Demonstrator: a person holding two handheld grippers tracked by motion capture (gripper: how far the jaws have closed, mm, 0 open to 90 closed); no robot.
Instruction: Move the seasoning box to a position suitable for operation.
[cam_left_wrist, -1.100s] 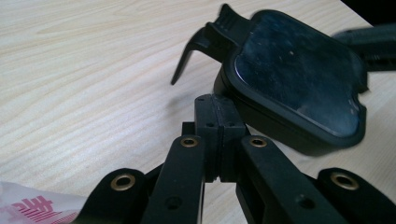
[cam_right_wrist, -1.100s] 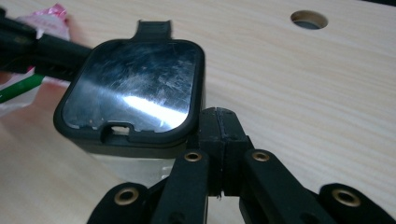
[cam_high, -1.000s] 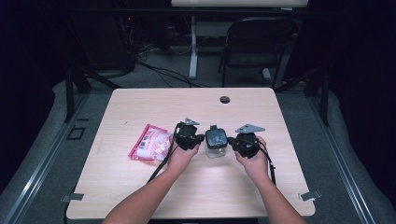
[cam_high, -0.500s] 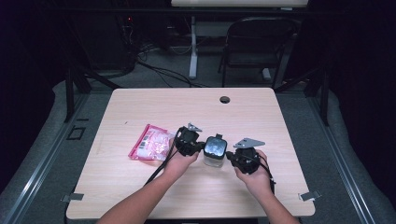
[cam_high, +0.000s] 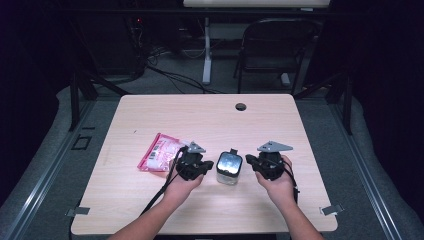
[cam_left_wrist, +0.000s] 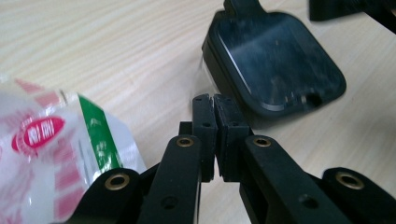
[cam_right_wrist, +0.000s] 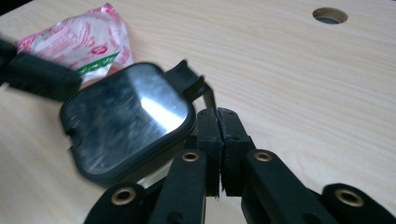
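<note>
While both grippers flank the lidded clear container (cam_high: 229, 168) at the table's (cam_high: 150, 105) near middle, neither touches it. My left gripper (cam_high: 196, 167) sits just left of it, fingers pressed together on nothing; my right gripper (cam_high: 260, 165) sits to its right, likewise closed and empty. A pink snack packet (cam_high: 159, 152) lies just beyond the left gripper. To open the box well, I judge I should spread one pair of fingers wide, brace the clear body, then work the other at the black lid's tab (cam_right_wrist: 184, 74).
</note>
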